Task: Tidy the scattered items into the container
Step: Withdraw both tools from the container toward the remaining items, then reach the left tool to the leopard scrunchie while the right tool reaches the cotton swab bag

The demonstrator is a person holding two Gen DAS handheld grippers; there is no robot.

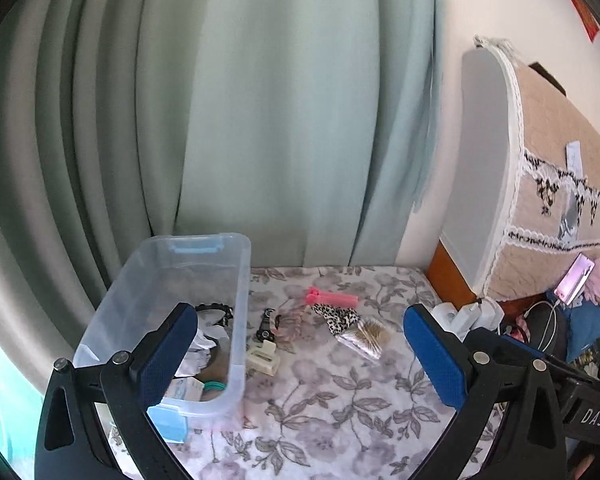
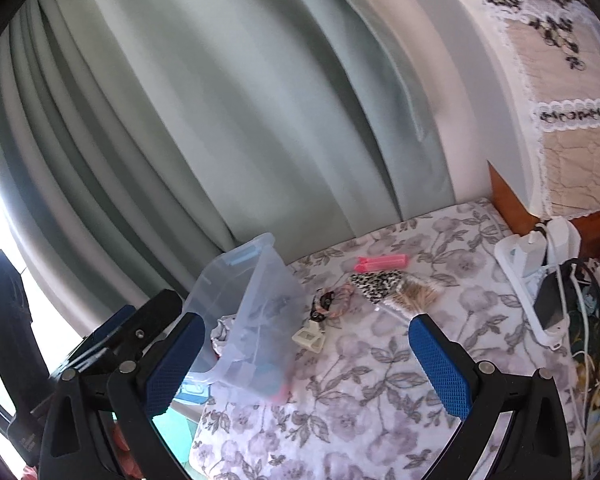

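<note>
Left wrist: bin [image 1: 242, 300] w/ hairband [image 1: 216, 312]

The bin [image 1: 236, 300] is clear, smooth, slightly frosted plastic with pale blue plastic latches [image 1: 196, 247]. The cloth [image 1: 340, 392] under it is matt floral fabric. The curtain [image 1: 260, 120] on the far side is matt grey-green cloth in soft folds. The pink clip [image 1: 332, 299] and cream clip [image 1: 263, 356] look like smooth plastic; the leopard piece [image 1: 338, 317] is cloth. Both grippers are matt black plastic with rough blue textured pads [image 1: 436, 360] and shiny metal pins [image 1: 121, 357]. At far right, glossy brown wood [image 2: 512, 204] sits below a quilted, lace-edged cover [image 2: 556, 80].
</note>
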